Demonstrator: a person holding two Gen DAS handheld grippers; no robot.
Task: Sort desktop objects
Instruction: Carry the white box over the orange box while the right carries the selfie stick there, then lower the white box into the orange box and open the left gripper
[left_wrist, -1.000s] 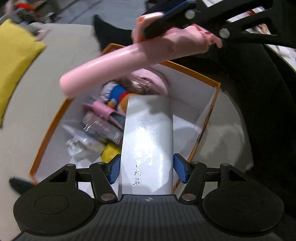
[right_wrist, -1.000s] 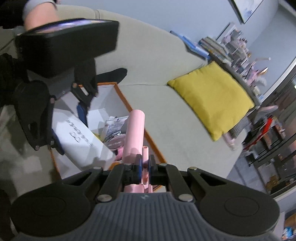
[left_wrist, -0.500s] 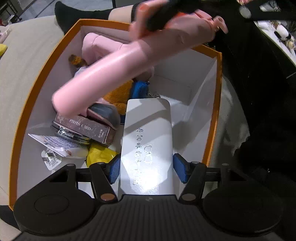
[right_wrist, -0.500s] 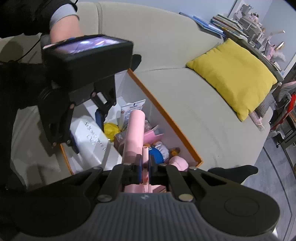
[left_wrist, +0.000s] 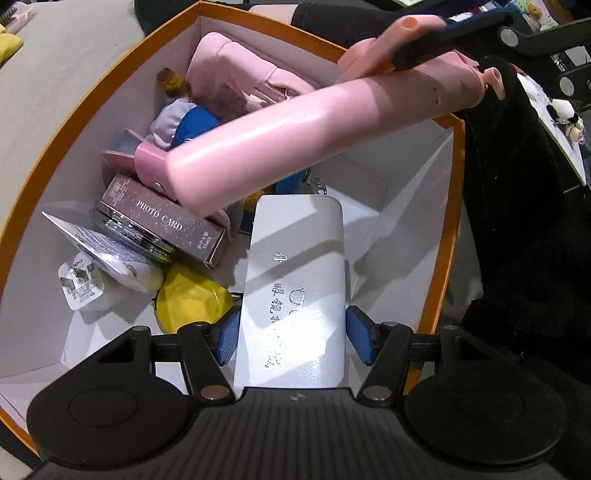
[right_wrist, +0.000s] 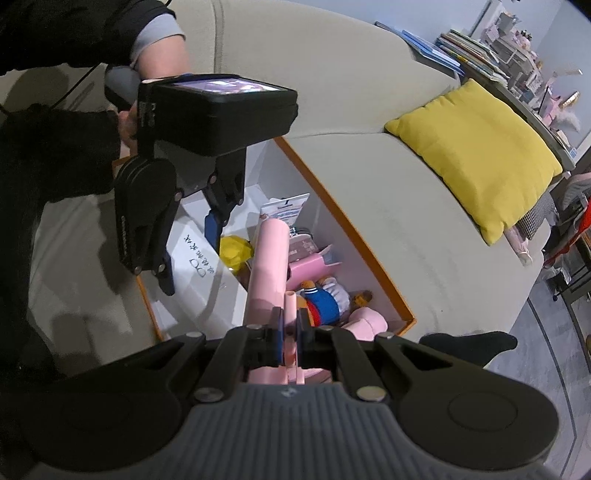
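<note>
Lowered further into the box (left_wrist: 448, 236) since a second ago, with more of the contents in sight. Left to right in the left wrist view: charger (left_wrist: 79, 284) in the near left corner, beside a packet (left_wrist: 96, 243); then yellow toy (left_wrist: 192, 297), round tin (left_wrist: 129, 232) under a "PHOTO CARD" carton (left_wrist: 166, 218), blue-clad doll (left_wrist: 184, 125) and pink pouch (left_wrist: 236, 74) farther back. Next, white case (left_wrist: 295, 288), upright over the box's open middle, clamped between the left gripper (left_wrist: 293, 338) fingers (left_wrist: 360, 338), which stand wide on its two sides. Above and across, pink bottle (left_wrist: 295, 140), tilted, hanging over the clutter without clearly touching it; top end at upper right, pinched there by the right gripper (right_wrist: 290, 332). In the right wrist view, those fingers (right_wrist: 279, 332) nearly together on the bottle's thin pink handle (right_wrist: 290, 306), bottle pointing down into the box. Box on a grey sofa (right_wrist: 388, 229); yellow cushion (right_wrist: 476, 155) well apart on the right.
</note>
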